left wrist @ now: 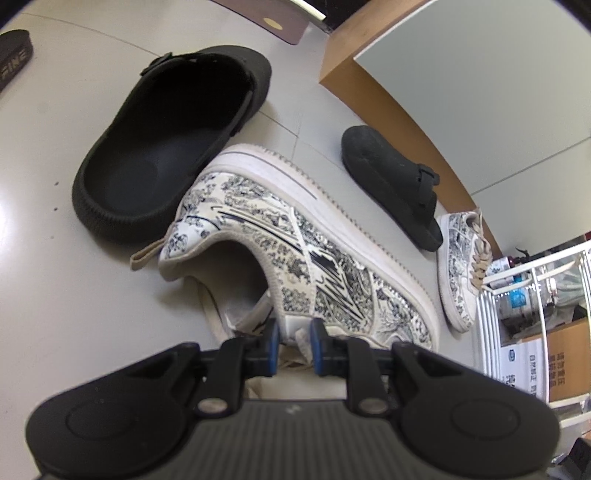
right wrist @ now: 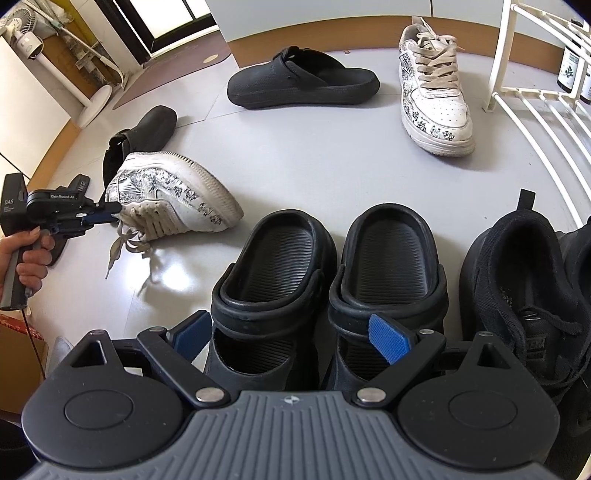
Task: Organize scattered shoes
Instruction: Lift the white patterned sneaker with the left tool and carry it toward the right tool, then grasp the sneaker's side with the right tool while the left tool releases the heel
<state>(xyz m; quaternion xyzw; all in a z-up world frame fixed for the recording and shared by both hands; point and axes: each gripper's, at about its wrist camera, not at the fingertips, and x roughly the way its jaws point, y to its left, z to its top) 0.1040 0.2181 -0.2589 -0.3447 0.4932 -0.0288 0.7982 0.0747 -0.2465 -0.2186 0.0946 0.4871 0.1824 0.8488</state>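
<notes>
Left gripper is clamped narrowly on the tongue of a patterned sneaker, which is held tilted on its side above the grey floor, laces dangling. A black clog lies just beyond it; a second clog and the matching sneaker lie farther right. Right gripper is spread wide, nothing gripped, over a pair of black clogs set side by side, black sneaker to their right.

Glossy grey floor, wood-trimmed white wall, white wire rack, standing fan.
</notes>
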